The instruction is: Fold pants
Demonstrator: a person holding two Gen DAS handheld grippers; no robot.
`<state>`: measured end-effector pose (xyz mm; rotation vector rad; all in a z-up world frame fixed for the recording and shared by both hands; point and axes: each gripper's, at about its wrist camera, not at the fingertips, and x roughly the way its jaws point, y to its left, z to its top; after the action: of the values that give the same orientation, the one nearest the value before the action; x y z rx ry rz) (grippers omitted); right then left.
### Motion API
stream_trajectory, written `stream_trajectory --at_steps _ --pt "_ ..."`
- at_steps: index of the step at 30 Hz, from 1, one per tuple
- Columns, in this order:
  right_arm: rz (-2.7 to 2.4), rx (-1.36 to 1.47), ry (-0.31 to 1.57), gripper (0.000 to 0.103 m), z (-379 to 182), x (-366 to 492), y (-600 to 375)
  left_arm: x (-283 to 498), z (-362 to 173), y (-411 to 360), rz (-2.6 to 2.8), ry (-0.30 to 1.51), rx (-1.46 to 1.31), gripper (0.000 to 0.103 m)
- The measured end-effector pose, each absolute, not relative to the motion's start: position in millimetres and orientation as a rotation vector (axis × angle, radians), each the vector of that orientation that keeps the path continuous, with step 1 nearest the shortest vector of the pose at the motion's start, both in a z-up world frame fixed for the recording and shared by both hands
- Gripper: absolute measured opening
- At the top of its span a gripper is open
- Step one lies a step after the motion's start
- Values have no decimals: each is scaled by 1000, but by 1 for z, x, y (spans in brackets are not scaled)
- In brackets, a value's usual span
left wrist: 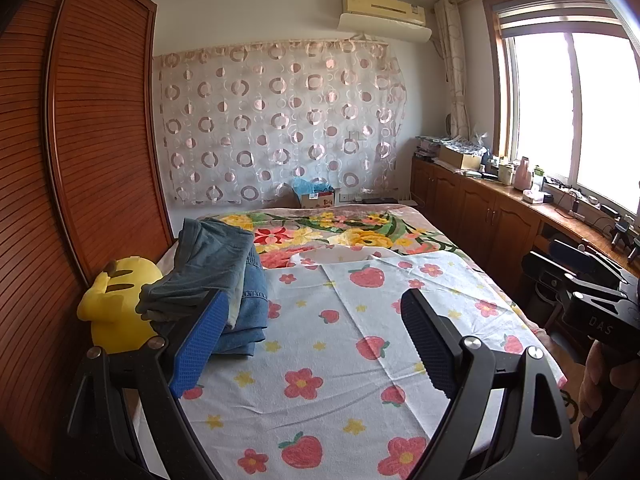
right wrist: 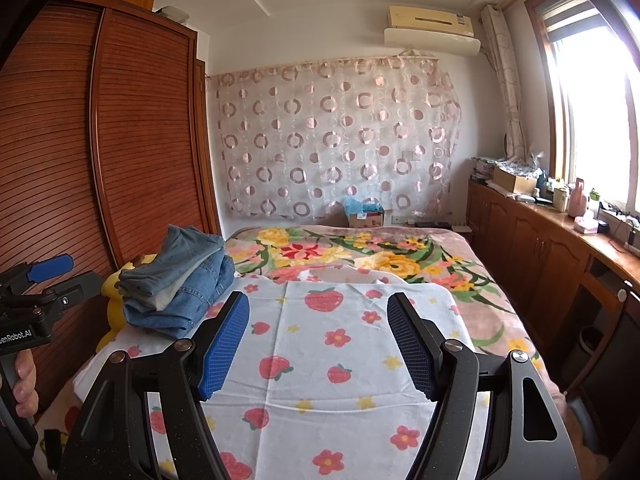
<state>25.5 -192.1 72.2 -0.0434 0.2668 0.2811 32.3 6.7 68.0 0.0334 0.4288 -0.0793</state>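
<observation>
A stack of folded blue jeans [left wrist: 224, 280] lies at the left edge of the bed, on the white strawberry-print sheet [left wrist: 340, 360]. It also shows in the right wrist view [right wrist: 180, 284]. My left gripper [left wrist: 312, 344] is open and empty, held above the sheet just right of the stack. My right gripper [right wrist: 320, 344] is open and empty above the middle of the sheet [right wrist: 340, 360]. The left gripper's body shows at the left edge of the right wrist view [right wrist: 36, 300]. No unfolded pants are in view.
A yellow plush toy [left wrist: 116, 304] sits beside the jeans against the brown slatted wardrobe [left wrist: 80, 160]. A floral blanket [left wrist: 340, 236] covers the far half of the bed. Wooden cabinets with clutter [left wrist: 500, 208] run along the right wall under the window.
</observation>
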Motion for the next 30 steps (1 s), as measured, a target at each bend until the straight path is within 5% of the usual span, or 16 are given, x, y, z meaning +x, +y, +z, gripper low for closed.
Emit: stream_trajectory --at_steps 30 --pt "279 -42 264 74 69 25 -191 32 66 7 -79 428 32 88"
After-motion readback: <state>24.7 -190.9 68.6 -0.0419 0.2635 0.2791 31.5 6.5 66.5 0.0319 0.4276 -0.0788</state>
